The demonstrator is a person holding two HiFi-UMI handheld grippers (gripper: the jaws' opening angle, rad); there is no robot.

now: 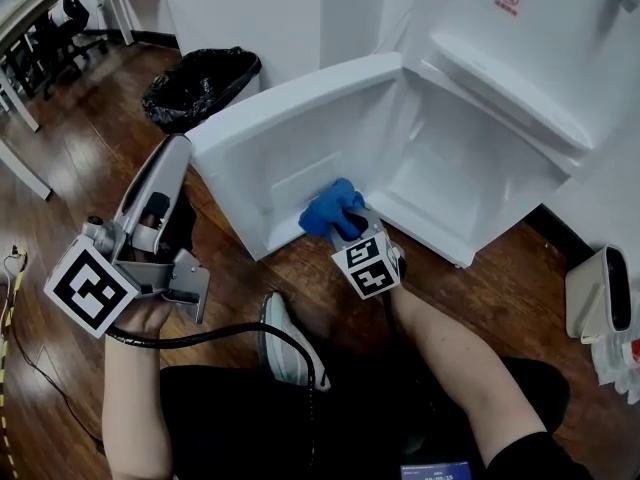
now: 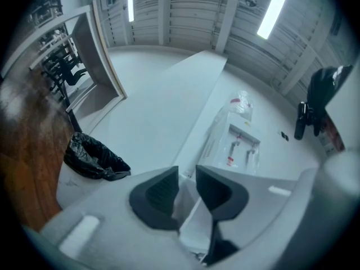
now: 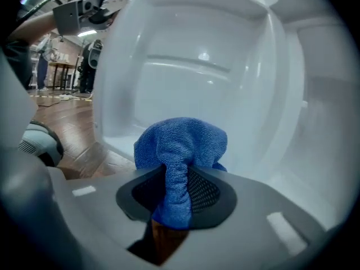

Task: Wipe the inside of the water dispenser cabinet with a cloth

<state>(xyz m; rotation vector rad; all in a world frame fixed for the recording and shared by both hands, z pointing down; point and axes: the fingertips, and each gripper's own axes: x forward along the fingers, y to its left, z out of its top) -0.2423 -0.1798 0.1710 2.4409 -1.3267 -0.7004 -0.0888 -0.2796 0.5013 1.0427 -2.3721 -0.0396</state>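
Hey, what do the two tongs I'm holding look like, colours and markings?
The left tongs and right tongs are light grey plastic with black ribbed pads. Each carries a white cube with black square markers. A black cable trails from the left one. Forearms are unsleeved.

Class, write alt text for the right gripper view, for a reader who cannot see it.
The right tongs pinch a bunched blue cloth before the recessed inner face of the open white cabinet door; wooden floor shows at left.

The door (image 1: 265, 163) stands open left of the cabinet (image 1: 480, 173), the bin (image 1: 200, 86) sits farther left, and the cloth (image 1: 328, 211) is at the cabinet's front left corner.
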